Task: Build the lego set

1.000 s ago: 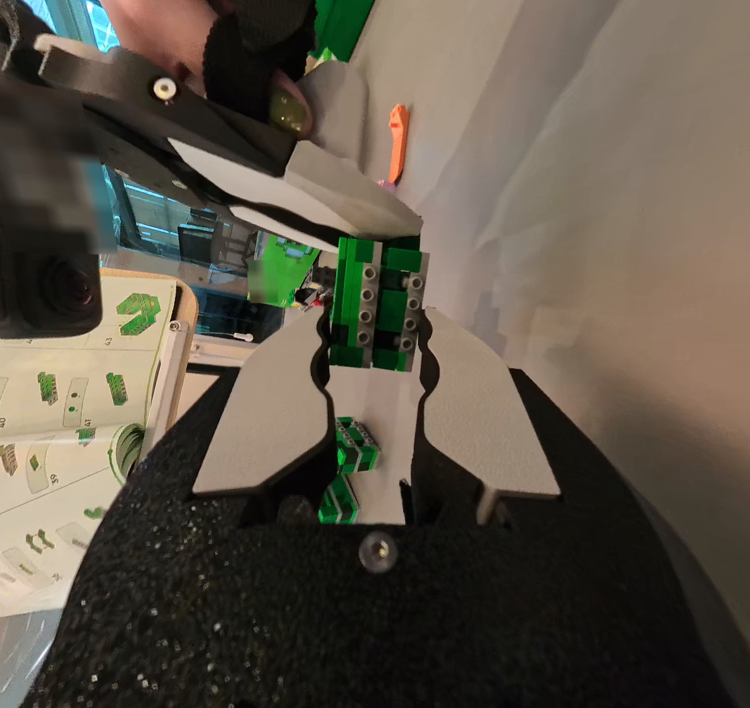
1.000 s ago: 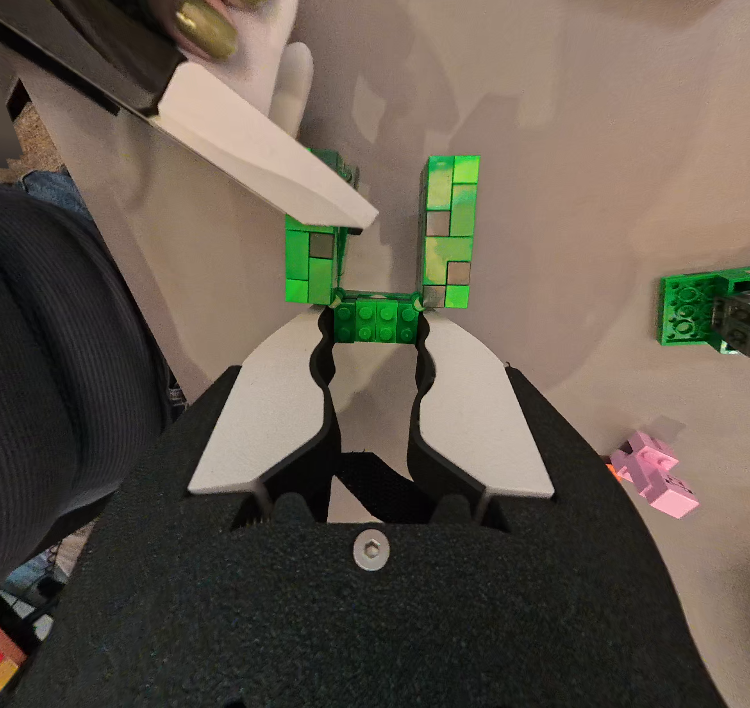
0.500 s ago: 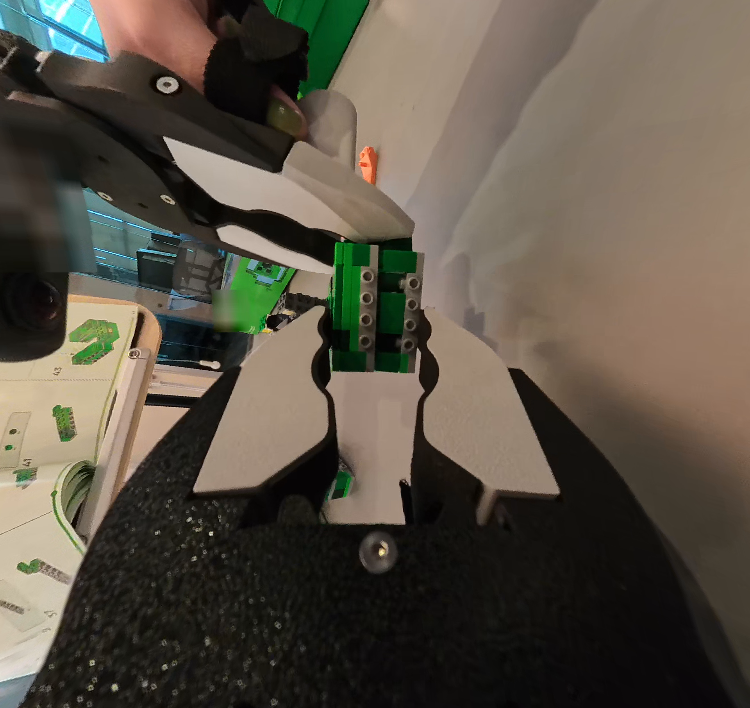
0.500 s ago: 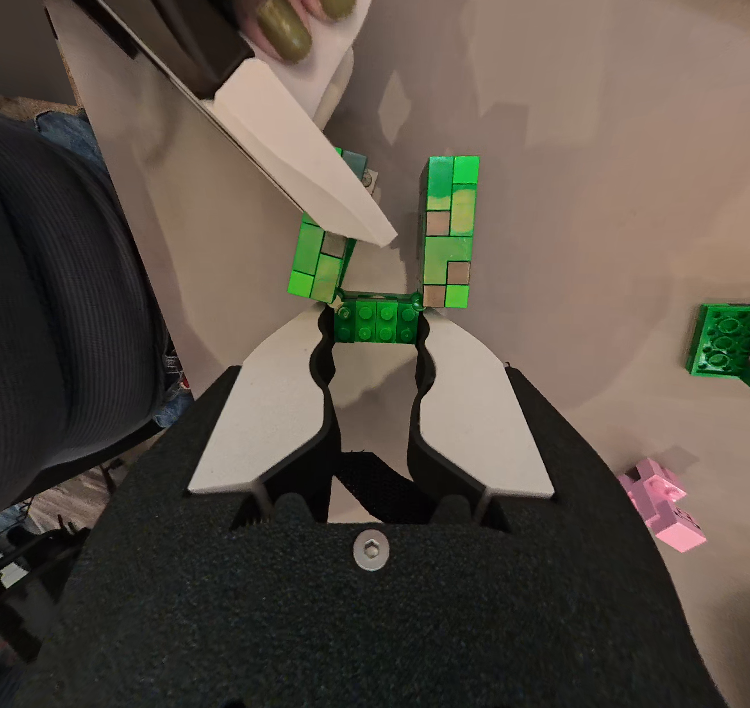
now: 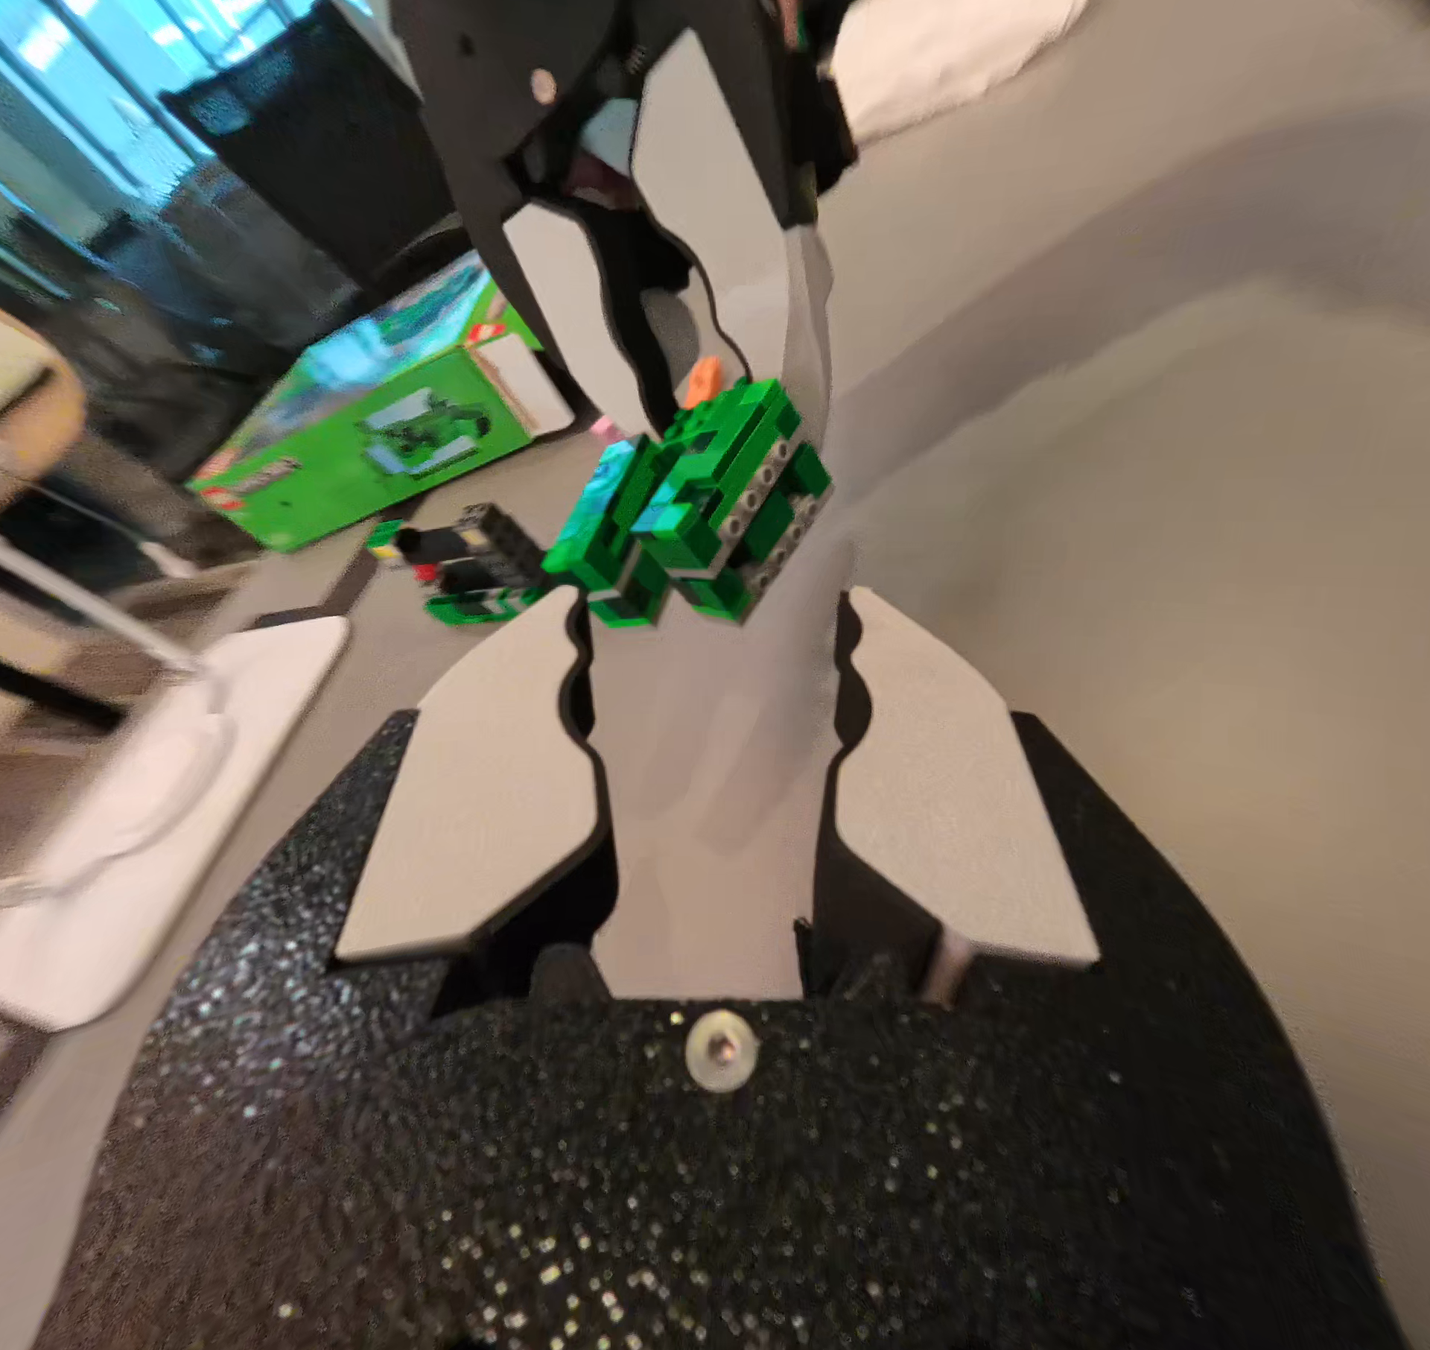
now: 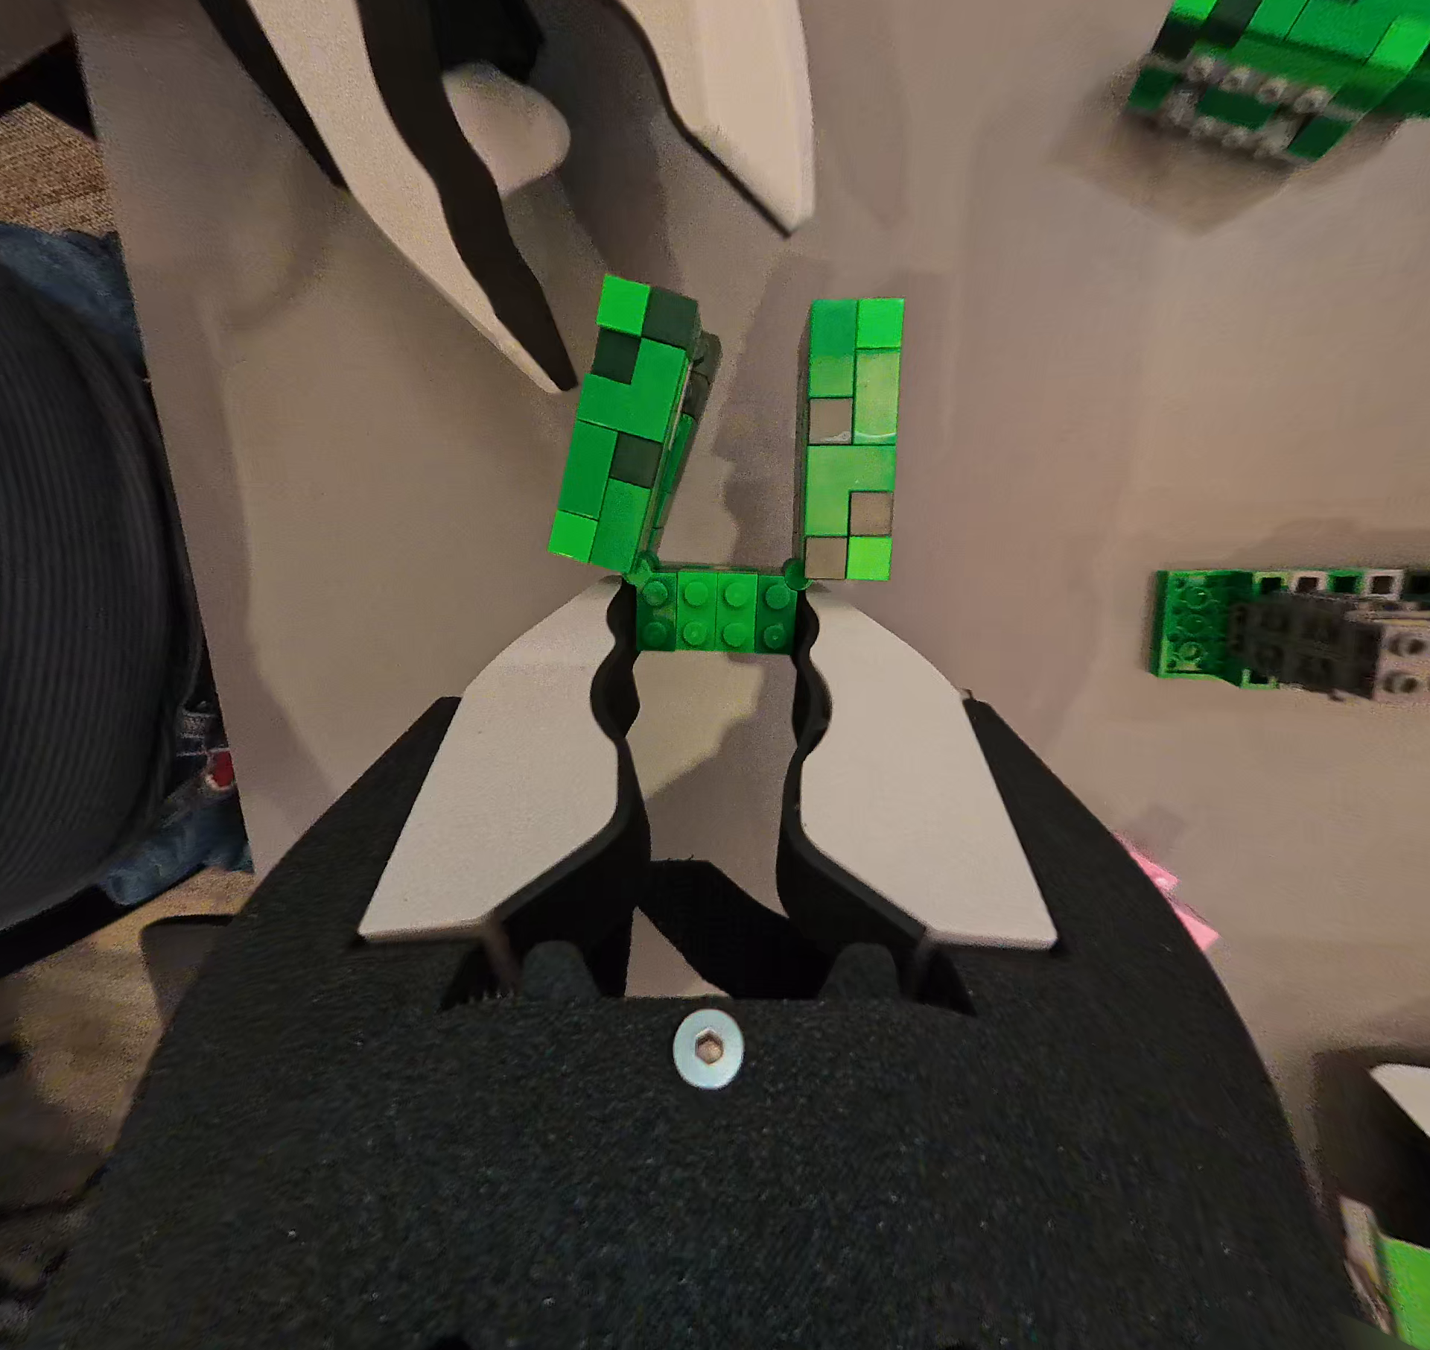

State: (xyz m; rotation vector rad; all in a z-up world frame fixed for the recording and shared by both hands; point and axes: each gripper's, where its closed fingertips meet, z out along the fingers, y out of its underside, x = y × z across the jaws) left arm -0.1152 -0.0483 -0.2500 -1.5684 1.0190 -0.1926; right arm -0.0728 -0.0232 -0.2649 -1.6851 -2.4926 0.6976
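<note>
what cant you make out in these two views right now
- Left wrist view: motion blur smears the green box and the dark piece beside it, so their detail is lost.
- Right wrist view: the green block at upper right and the grey and green assembly are cut by the right edge.
- Right wrist view: the right claw covers the green base's sides.
- Right wrist view: the pink piece is mostly behind the claw body.

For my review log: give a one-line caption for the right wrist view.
Right hand-held gripper clamps the studded green base of a two-legged lego assembly; left hand-held gripper hovers open above.
</note>
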